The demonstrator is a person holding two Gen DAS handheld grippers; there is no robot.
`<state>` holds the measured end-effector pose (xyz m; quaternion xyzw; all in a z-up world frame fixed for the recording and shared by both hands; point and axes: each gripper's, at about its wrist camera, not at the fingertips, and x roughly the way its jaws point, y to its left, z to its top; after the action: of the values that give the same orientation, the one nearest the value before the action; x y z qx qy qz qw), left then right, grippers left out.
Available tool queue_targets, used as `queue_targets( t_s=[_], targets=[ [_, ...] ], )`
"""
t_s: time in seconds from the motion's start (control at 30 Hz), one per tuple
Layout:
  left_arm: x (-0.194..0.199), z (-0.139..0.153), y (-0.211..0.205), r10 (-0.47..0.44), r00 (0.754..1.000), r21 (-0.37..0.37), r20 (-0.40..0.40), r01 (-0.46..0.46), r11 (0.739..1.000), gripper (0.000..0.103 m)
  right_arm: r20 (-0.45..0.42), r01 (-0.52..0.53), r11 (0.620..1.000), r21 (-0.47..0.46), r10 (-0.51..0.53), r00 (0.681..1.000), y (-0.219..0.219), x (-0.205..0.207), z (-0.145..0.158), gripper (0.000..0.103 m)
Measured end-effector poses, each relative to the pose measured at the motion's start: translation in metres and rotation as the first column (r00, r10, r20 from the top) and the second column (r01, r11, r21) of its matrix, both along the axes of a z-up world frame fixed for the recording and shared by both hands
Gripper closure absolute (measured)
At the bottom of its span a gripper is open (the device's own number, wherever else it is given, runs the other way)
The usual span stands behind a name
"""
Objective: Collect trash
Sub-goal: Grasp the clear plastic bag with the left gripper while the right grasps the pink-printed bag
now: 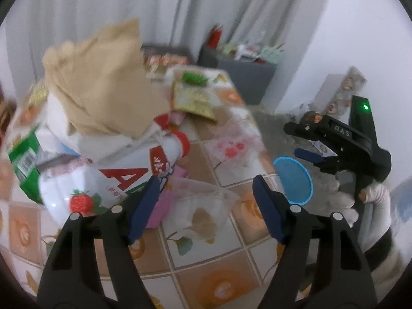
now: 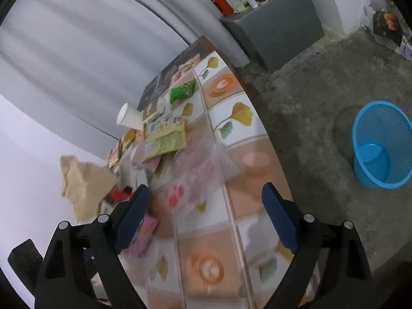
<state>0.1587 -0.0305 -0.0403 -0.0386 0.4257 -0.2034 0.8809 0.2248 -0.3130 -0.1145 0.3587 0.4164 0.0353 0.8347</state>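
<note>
Trash is piled on the tile-patterned table (image 1: 219, 278): a brown paper bag (image 1: 103, 82), a white bottle (image 1: 108, 177) with a red cap and a strawberry label, a pink packet (image 1: 164, 206) and a clear plastic cup (image 1: 203, 208). My left gripper (image 1: 206, 182) is open, and the cup lies between its fingers untouched. My right gripper (image 2: 206, 189) is open over a clear plastic bag (image 2: 190, 177) with red print. The left wrist view shows the right gripper (image 1: 293, 139) held by a gloved hand (image 1: 342, 200) past the table edge. A blue bin (image 2: 381, 144) stands on the floor.
A yellow-green packet (image 2: 164, 141), a green snack bag (image 2: 182, 90) and a paper cup (image 2: 128, 117) lie further along the table (image 2: 206, 265). A grey cabinet (image 2: 278, 25) bearing a red bottle (image 2: 221, 2) stands by the curtain. Concrete floor (image 2: 303, 97) lies between table and bin.
</note>
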Motion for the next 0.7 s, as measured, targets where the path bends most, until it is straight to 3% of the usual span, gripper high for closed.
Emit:
queue_targets(
  t_s=[0.1, 0.3, 0.5, 0.7],
  targets=[
    [0.017, -0.012, -0.005, 0.042, 0.998, 0.046, -0.055, -0.04, 0.998, 0.036, -0.025, -0.018, 1.0, -0.022, 0.018, 1.0, 0.001, 0.03, -0.014, 0.022],
    [0.024, -0.03, -0.008, 0.065, 0.989, 0.105, -0.136, -0.05, 0.993, 0.054, -0.087, -0.096, 0.987, -0.128, 0.085, 0.993, 0.019, 0.065, -0.032, 0.031],
    [0.011, -0.031, 0.001, 0.086, 0.988, 0.123, -0.127, -0.07, 0.99, 0.06, -0.102, -0.164, 0.946, -0.278, 0.141, 0.985, 0.04, 0.055, -0.027, 0.041],
    [-0.004, -0.038, 0.014, 0.113, 0.984, 0.139, -0.137, -0.094, 0.986, 0.077, -0.101, -0.189, 0.918, -0.349, 0.163, 0.981, 0.051, 0.041, -0.023, 0.059]
  ],
)
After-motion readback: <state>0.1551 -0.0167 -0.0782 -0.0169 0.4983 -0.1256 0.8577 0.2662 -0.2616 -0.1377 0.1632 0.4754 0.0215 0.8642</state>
